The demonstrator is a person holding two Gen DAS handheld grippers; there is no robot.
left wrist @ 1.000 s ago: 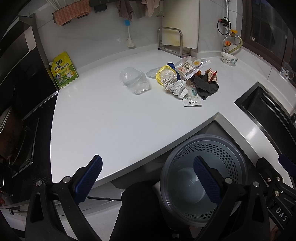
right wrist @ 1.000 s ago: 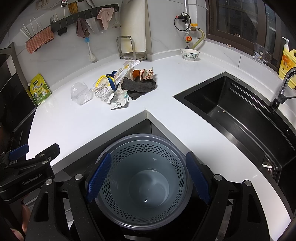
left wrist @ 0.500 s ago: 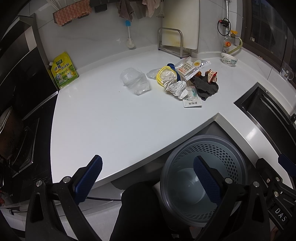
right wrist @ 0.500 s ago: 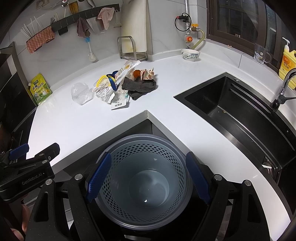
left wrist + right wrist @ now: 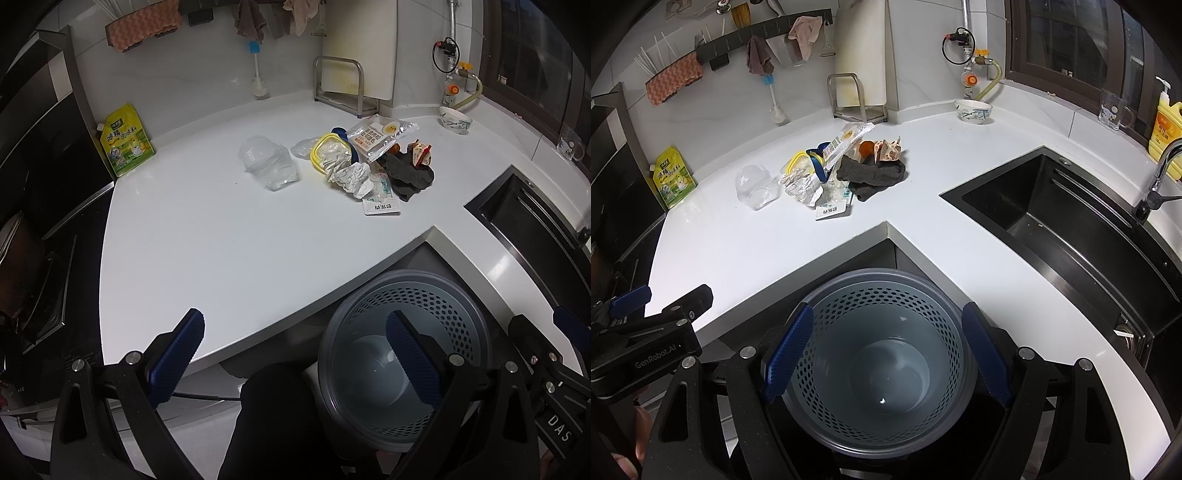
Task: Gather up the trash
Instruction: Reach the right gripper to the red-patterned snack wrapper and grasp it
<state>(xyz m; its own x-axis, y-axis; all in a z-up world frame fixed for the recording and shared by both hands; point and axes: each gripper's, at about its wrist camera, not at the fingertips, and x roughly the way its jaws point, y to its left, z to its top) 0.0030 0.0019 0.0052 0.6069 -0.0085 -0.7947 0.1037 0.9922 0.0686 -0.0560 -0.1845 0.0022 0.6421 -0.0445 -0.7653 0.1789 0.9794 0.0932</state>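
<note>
A pile of trash lies on the white counter (image 5: 207, 236): a clear plastic cup lid (image 5: 267, 164), crumpled foil (image 5: 351, 175), a yellow-rimmed lid (image 5: 325, 151), a snack wrapper (image 5: 376, 134), a dark grey cloth (image 5: 412, 177) and a small white sachet (image 5: 380, 206). The pile also shows in the right wrist view (image 5: 827, 173). A grey perforated bin (image 5: 882, 354) stands on the floor in the counter's inner corner, with nothing in it. My left gripper (image 5: 295, 354) is open and empty over the counter's front edge. My right gripper (image 5: 886, 350) is open and empty above the bin.
A black sink (image 5: 1067, 229) with a tap (image 5: 1160, 173) is at the right. A green-yellow pouch (image 5: 123, 140), a cutting-board rack (image 5: 343, 85), a small bowl (image 5: 454, 120), a glass (image 5: 1113, 109) and a yellow soap bottle (image 5: 1165, 122) stand along the back wall.
</note>
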